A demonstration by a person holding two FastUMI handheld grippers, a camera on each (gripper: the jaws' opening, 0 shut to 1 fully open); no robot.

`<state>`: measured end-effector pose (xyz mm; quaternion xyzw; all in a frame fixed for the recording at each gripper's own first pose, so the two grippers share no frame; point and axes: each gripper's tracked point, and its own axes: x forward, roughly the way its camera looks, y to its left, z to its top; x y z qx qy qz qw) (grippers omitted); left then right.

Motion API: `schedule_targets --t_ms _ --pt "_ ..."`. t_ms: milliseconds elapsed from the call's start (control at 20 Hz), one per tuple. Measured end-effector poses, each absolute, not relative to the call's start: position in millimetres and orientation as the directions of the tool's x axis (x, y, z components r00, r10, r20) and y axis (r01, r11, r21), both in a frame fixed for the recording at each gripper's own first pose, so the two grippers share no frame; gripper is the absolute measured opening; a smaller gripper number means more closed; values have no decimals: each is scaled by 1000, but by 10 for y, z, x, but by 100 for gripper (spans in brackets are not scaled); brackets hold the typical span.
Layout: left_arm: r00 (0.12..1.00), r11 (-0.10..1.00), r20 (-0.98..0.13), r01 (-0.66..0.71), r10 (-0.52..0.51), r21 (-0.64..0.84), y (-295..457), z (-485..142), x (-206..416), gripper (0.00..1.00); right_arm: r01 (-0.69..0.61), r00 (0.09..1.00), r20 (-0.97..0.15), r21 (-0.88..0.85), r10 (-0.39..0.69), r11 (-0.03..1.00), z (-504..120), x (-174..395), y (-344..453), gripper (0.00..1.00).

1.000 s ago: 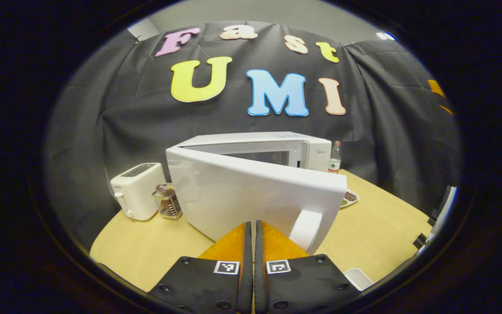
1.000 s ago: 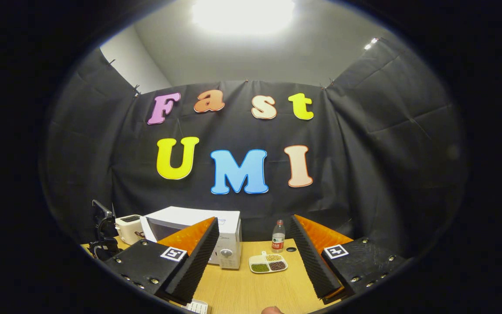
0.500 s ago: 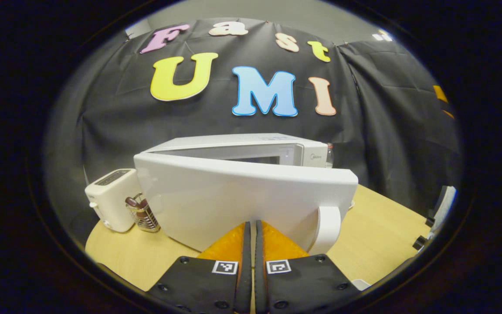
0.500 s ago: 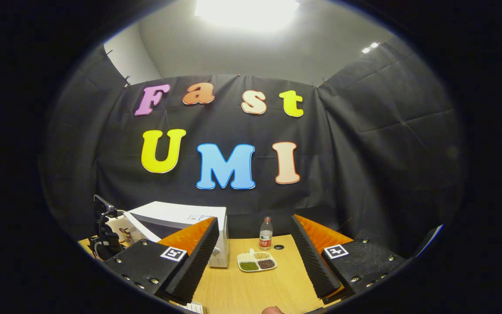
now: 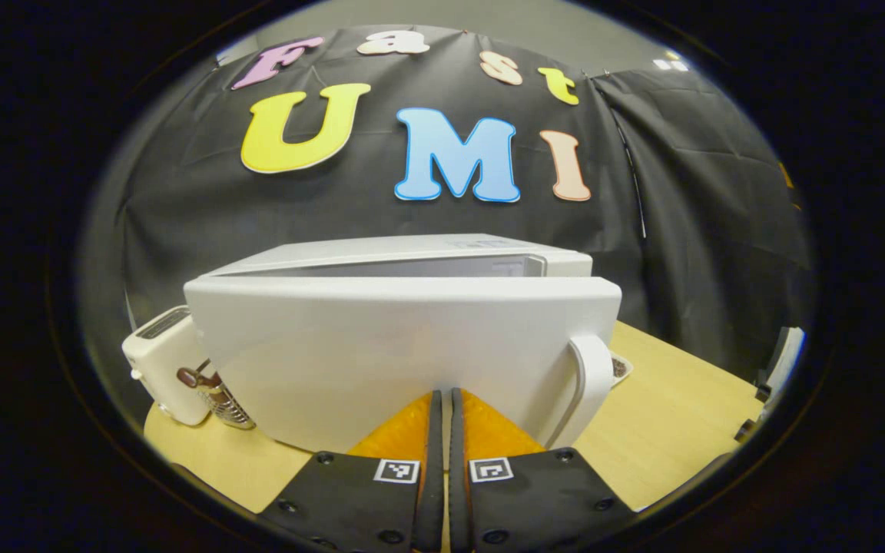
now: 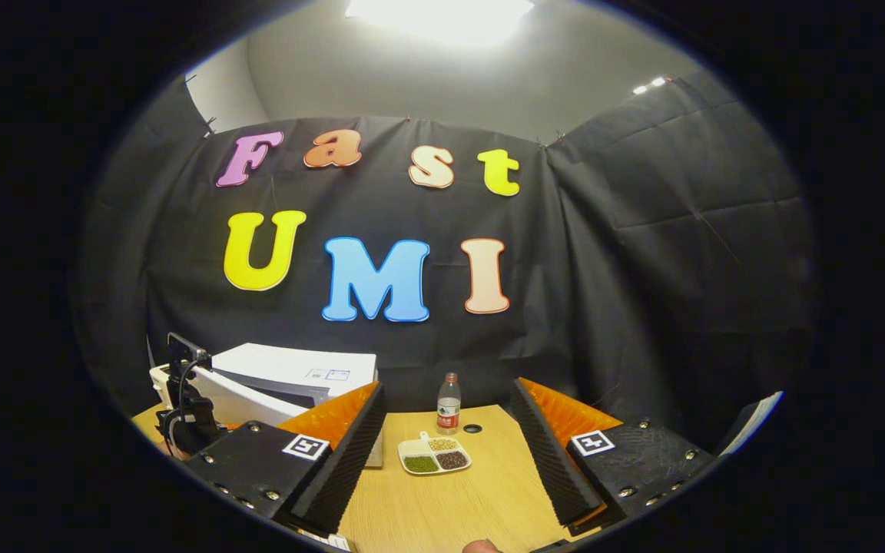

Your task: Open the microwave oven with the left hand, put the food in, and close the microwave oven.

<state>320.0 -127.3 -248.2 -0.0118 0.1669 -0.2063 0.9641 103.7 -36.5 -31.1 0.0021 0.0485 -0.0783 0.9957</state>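
Left gripper [image 5: 442, 399], fingers pressed together holding nothing, tips against microwave door [image 5: 404, 346], now swung nearer shut than a second ago; right gripper [image 6: 446, 453] gaping, empty; beyond it food tray [image 6: 434, 456] on table [image 6: 442, 507], so apparently loading remains undone.

A white toaster [image 5: 157, 361] stands at the far left of the wooden surface [image 5: 665, 430]. Just beside it, a small wire basket [image 5: 221, 395] holds something brown. In the right gripper view, a water bottle [image 6: 449, 403] stands upright near the cloth wall, and a small dark ring [image 6: 472, 428] lies near it.
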Motion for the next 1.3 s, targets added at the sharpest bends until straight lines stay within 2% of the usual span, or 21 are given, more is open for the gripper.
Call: schedule_targets --t_ms 500,600,650,700,750,900,950,1000,1100,1200,1300 --pt "876 924 -292 365 -383 -115 -1363 -2449 3694 10 197 972 -121 -43 -201 980 -390 1084 -395 98" --pt "880 929 -300 343 -369 -137 -1333 -2458 3738 7 196 973 -118 -40 -200 980 -372 1106 -388 99" --pt "883 930 -293 337 -366 -146 -1324 -2442 3747 14 195 973 -118 -37 -198 980 -364 1127 -381 99" --pt "886 933 -295 329 -359 -147 -1315 -2462 3757 0 194 973 -120 -35 -197 980 -388 1141 -377 99" --pt "890 935 -290 322 -352 -146 -1313 -2449 3764 8 188 974 -122 -33 -191 982 -398 1152 -354 99" --pt "892 944 -311 303 -328 -128 -1288 -2481 3842 8 167 976 -138 -25 -169 986 -466 1181 -279 98" --pt "892 944 -310 294 -328 -153 -1337 -2452 3823 0 155 977 -145 -21 -157 988 -486 1181 -237 99" --pt "895 946 -310 286 -320 -151 -1357 -2461 3830 8 148 978 -147 -22 -150 989 -508 1186 -213 99" --pt "899 950 -307 285 -312 -129 -1339 -2388 3784 7 129 981 -146 -15 -130 991 -496 1172 -167 99" --pt "904 943 -270 306 -331 -132 -1383 -2181 3687 11 114 985 -133 -10 -114 993 -456 1150 -152 99" --pt "915 942 -227 314 -333 -119 -1363 -1942 3518 11 88 989 -117 9 -86 996 -419 1140 -150 98"
